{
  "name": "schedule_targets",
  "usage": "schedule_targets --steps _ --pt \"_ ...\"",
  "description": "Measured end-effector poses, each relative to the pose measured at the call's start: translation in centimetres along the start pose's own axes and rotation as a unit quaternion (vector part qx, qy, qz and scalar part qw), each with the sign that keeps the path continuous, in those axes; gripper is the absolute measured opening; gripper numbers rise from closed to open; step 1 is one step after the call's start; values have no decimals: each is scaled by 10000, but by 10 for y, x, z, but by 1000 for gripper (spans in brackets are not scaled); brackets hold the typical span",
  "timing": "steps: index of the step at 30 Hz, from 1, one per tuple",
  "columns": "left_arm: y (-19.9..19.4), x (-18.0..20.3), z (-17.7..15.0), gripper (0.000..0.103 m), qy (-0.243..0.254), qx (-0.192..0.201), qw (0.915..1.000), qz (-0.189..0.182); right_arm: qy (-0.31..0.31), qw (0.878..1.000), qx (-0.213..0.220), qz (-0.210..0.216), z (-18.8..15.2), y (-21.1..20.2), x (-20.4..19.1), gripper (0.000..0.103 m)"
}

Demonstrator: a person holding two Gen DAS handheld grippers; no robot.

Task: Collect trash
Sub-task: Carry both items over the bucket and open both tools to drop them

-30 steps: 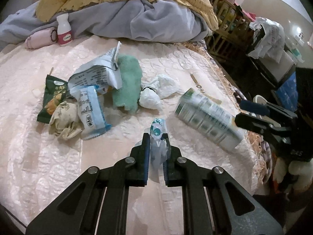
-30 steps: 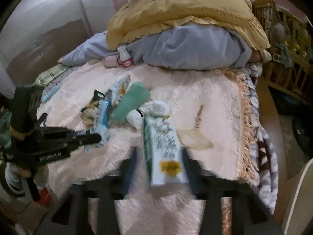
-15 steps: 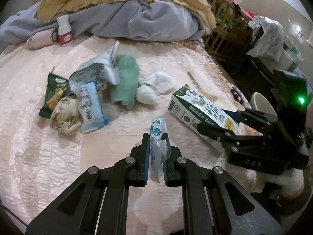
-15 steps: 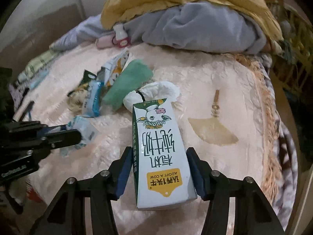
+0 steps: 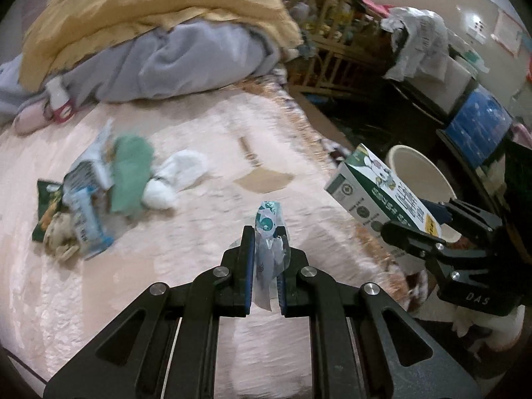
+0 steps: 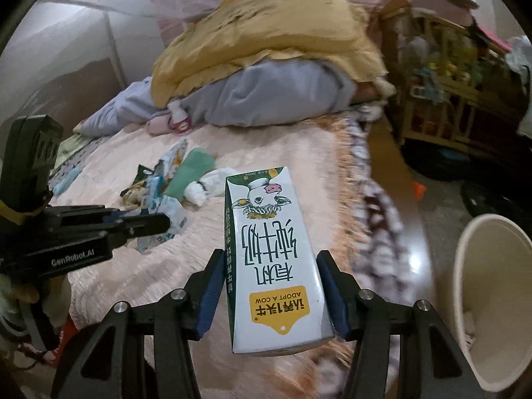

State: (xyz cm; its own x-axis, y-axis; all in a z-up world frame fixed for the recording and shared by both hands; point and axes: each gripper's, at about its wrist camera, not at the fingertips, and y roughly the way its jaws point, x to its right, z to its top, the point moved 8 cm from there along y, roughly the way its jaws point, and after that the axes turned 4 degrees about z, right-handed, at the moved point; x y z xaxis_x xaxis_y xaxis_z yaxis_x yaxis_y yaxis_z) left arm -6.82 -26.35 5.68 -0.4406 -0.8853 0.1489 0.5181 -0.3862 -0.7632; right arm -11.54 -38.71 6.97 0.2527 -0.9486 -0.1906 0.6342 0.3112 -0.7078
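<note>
status: mid-task, two items in hand, several left on the bed.

left gripper: jaws fully closed on a crumpled plastic wrapper, white with a teal print. the wrapper stands up between the pads and sticks out above and below them. it is clear of the bed.

right gripper: jaws about half open in width, both blue pads pressed against the sides of a milk carton. the carton lies lengthwise between the jaws, cow print toward 12 o'clock, yellow label toward 6 o'clock. in the left wrist view the carton sits at 3 o'clock, lifted off the bed and overlapping the rim of the bin.

bin: cream-coloured, open top, on the floor beside the bed edge, at 4 o'clock in the right wrist view. something pale lies inside it; what it is cannot be told.

remaining on the bed, left wrist view, 9 o'clock group:
- green snack bag
- blue and white packets
- crumpled paper
- green cloth-like item
- white tissue wad

whether the green item counts as trash cannot be told. a small bottle rests against the bedding at 10 o'clock; likely not trash.

judgement: neither held item is in the bin yet. the carton appears closest to release. after both drops, the 9 o'clock group would need further pickups.
</note>
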Motion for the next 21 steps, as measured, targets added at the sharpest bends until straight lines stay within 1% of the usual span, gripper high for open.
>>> schedule_targets --steps 6,9,15,21 --pt "4 44 10 9 314 39 9994 -110 249 9989 160 -362 -15 -35 41 54" --pt "8 62 14 9 454 39 9989 -144 451 9972 227 -554 -23 -54 69 54" --pt "18 102 22 9 744 39 9969 -238 769 9923 297 -923 -38 -79 118 54" --pt "29 140 28 9 983 31 9946 -335 1067 9868 333 -1175 -54 -99 162 54"
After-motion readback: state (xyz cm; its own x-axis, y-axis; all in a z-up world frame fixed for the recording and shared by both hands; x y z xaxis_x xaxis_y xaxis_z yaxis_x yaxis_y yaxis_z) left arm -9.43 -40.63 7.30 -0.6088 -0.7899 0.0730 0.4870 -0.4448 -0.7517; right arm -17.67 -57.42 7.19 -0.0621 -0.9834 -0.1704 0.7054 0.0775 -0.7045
